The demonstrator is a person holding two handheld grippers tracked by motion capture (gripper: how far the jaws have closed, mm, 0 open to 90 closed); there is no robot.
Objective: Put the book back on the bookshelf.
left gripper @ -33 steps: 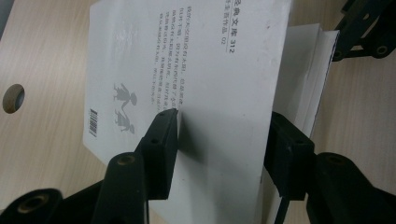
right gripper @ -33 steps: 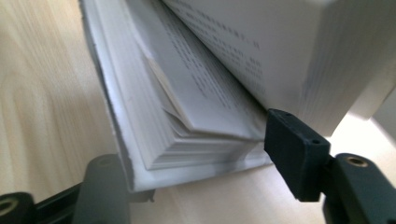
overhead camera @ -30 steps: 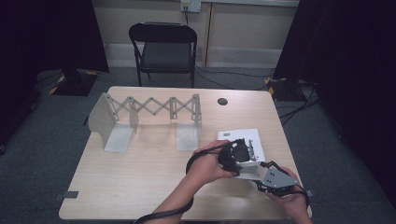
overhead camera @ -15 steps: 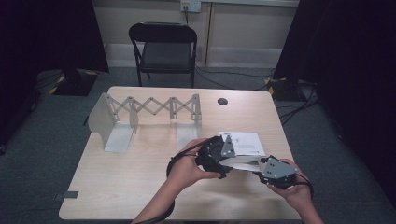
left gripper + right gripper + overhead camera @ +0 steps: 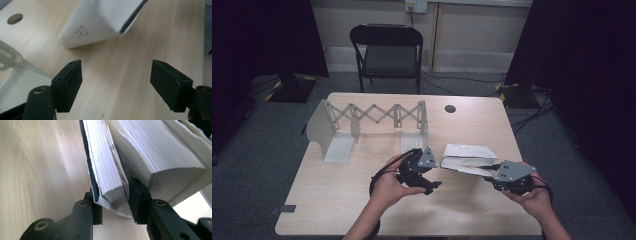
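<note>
A thick white book (image 5: 467,151) lies on the wooden table (image 5: 362,200), tilted, its near edge raised. My right gripper (image 5: 488,171) is shut on that edge. In the right gripper view the right gripper (image 5: 113,195) has one jaw outside the dark cover and the other between the pages of the book (image 5: 155,157), and its jaws have just been closing. To the left of the book, my left gripper (image 5: 432,172) is open and holds nothing. Its jaws have just been opening. The left gripper (image 5: 116,72) faces bare table, with a corner of the book (image 5: 100,22) beyond it.
A grey metal scissor-type book rack (image 5: 372,116) stands on the table's far left, and its end plate (image 5: 12,82) is close to the left jaw. A round cable hole (image 5: 450,108) is at the far edge. A black chair (image 5: 387,50) stands behind the table.
My left gripper has let go of the book and moved left, jaws opening. My right gripper has risen with the book's near edge, its jaws closing on pages and cover.
</note>
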